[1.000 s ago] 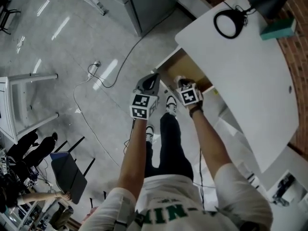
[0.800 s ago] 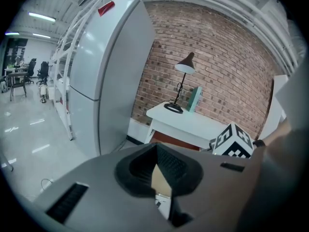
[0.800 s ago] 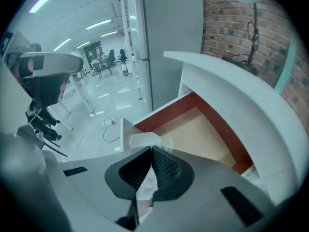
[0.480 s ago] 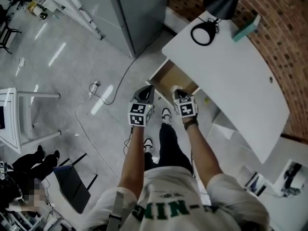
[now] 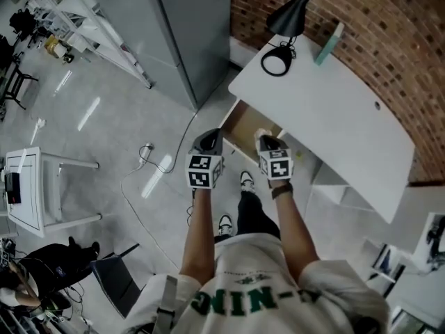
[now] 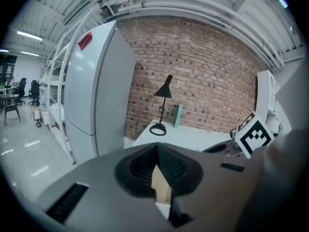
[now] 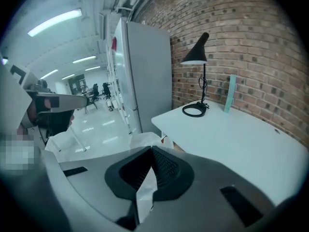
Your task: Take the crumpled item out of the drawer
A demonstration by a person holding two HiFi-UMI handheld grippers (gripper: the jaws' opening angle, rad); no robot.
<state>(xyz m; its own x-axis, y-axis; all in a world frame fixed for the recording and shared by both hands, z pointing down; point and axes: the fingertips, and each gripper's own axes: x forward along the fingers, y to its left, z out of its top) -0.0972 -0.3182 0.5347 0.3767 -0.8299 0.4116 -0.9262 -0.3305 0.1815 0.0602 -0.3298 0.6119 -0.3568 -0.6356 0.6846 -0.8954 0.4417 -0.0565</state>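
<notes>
The crumpled item is a wad of white paper, pinched between the jaws of my right gripper, which is shut on it. It bulges out past the fingertips. In the head view the right gripper hangs above the open wooden drawer with the white wad at its tip. My left gripper is level with it, just left of the drawer. In the left gripper view the left gripper has its jaws together with nothing between them.
The drawer belongs to a white desk against a brick wall, carrying a black lamp and a teal book. A tall grey cabinet stands left of the desk. A cable lies on the floor.
Both grippers have risen well above the drawer, the right one carrying the white paper up with it. The desk and drawer now look smaller and farther below.
</notes>
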